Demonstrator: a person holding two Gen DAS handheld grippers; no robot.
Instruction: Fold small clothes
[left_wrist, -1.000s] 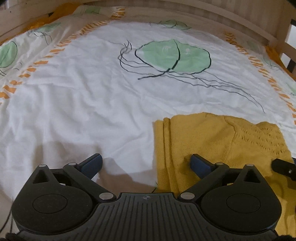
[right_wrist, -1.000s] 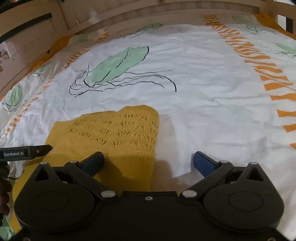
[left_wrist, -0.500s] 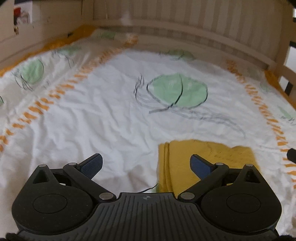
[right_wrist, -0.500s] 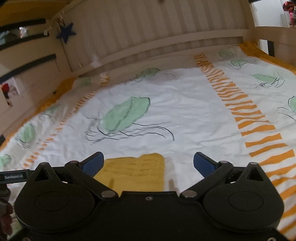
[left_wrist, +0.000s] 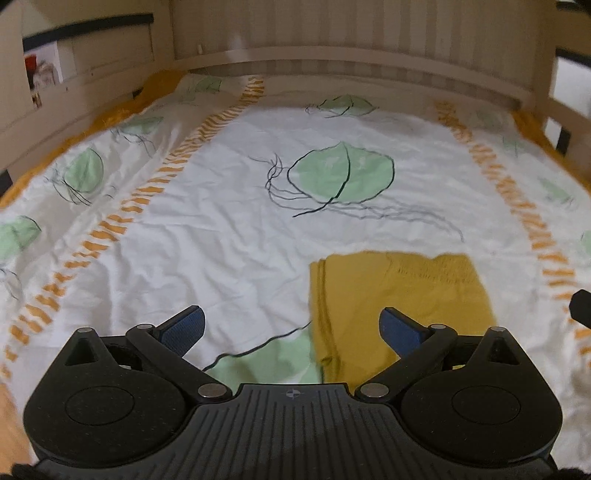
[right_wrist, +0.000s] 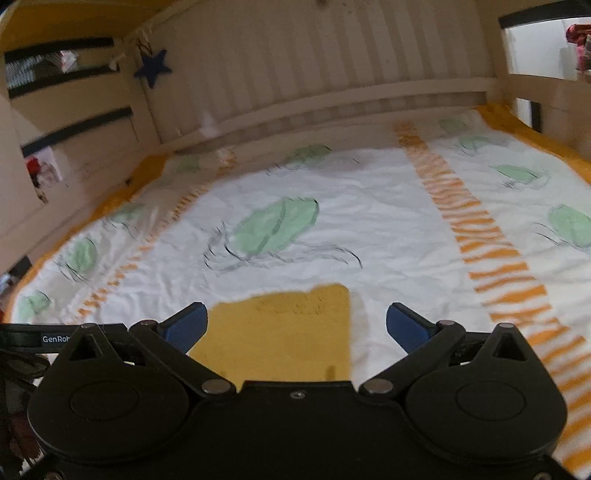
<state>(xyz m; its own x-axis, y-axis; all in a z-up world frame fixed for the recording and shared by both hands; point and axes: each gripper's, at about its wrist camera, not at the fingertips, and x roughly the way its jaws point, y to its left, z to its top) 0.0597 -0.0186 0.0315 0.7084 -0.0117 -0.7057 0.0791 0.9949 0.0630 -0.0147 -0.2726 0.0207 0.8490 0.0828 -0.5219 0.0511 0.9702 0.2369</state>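
A mustard-yellow knitted garment (left_wrist: 391, 291) lies folded flat on the bed sheet (left_wrist: 229, 229), with a lacy band at its far right. My left gripper (left_wrist: 291, 326) hovers above its left edge, open, nothing between the blue pads. In the right wrist view the same yellow garment (right_wrist: 284, 328) sits just ahead of my right gripper (right_wrist: 295, 323), which is also open and holds nothing. The left gripper's black body (right_wrist: 33, 338) shows at the left edge of that view. The right gripper's tip (left_wrist: 580, 306) peeks in at the right edge of the left wrist view.
The sheet is white with green leaf prints and orange dashed stripes (right_wrist: 495, 258). A wooden slatted bed frame (left_wrist: 332, 55) closes off the far end and both sides. A dark blue star (right_wrist: 152, 68) hangs on the left post.
Both grippers have lifted and pulled back from the garment, so it looks smaller and more of the bed and frame shows. Both stayed open. The garment lies as before.
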